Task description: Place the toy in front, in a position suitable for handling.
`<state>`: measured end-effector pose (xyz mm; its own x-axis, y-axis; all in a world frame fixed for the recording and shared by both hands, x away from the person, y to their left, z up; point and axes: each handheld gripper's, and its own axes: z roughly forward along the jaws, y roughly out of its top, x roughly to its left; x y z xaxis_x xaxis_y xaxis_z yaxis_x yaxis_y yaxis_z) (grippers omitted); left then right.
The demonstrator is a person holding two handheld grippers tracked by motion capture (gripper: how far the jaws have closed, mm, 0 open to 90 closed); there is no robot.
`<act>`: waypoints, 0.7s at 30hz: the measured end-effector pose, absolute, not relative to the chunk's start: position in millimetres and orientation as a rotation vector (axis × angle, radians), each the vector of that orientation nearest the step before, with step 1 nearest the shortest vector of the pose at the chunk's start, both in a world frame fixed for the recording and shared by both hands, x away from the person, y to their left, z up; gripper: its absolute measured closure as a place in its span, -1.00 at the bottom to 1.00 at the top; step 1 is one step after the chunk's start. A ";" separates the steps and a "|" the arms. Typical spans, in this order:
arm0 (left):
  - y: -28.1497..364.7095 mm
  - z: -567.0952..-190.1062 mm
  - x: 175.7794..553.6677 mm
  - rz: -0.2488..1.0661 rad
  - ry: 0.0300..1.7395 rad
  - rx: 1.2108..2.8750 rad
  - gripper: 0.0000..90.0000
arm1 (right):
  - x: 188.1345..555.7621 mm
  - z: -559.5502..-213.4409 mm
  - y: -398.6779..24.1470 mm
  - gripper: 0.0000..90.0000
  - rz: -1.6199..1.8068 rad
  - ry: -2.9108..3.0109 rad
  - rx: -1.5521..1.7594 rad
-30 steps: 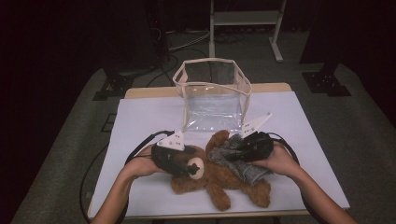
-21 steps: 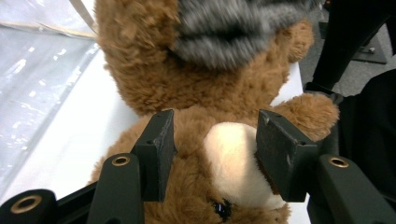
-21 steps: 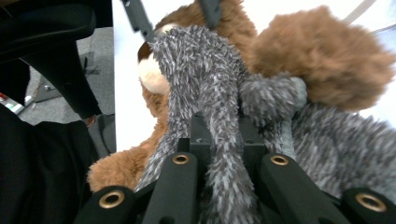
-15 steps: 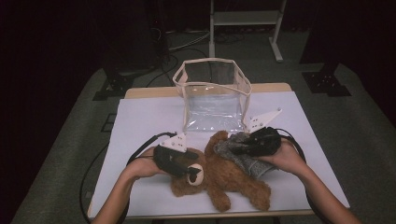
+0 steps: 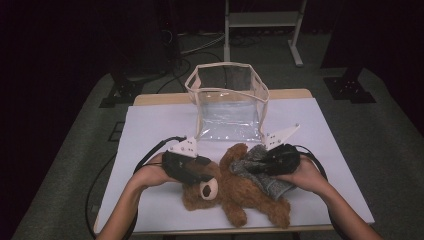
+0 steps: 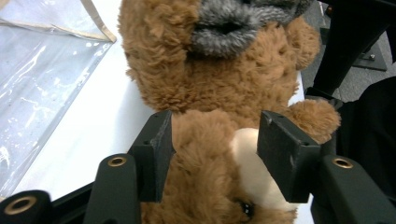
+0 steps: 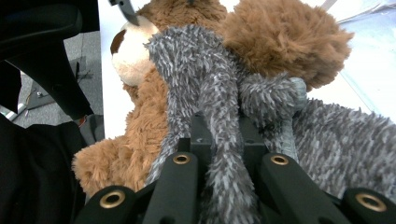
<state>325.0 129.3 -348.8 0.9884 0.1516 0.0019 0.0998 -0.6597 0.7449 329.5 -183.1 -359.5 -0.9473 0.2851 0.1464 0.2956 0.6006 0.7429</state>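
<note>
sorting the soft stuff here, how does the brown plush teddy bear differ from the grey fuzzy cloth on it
The brown plush teddy bear is larger and lies sprawled on the table; the grey fuzzy cloth is smaller and draped over it. The left gripper straddles the bear's head; the right gripper pinches the cloth. Both are soft and shaggy.

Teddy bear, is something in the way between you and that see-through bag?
Nothing visible stands between them. The teddy bear lies just in front of the clear bag, only bare tabletop between. The left gripper straddles its head; the right gripper pinches its grey garment.
</note>
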 end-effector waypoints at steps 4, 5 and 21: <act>127.6 -355.9 325.2 0.069 0.181 2.321 0.05 | 327.7 -358.6 -182.9 0.79 -1.294 -2.803 -0.494; 127.0 -357.6 324.7 0.058 0.184 2.327 0.05 | 327.6 -357.7 -182.7 0.79 -1.300 -2.803 -0.493; 126.8 -364.9 319.0 0.048 0.178 2.324 0.07 | 346.2 -350.2 -163.0 0.79 -1.299 -2.852 -0.506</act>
<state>319.0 126.8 -364.9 0.9894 0.1438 -0.0204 0.1137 -0.6795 0.7248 346.2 -163.0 -350.2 -0.9486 0.3000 0.1005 0.2727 0.6144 0.7404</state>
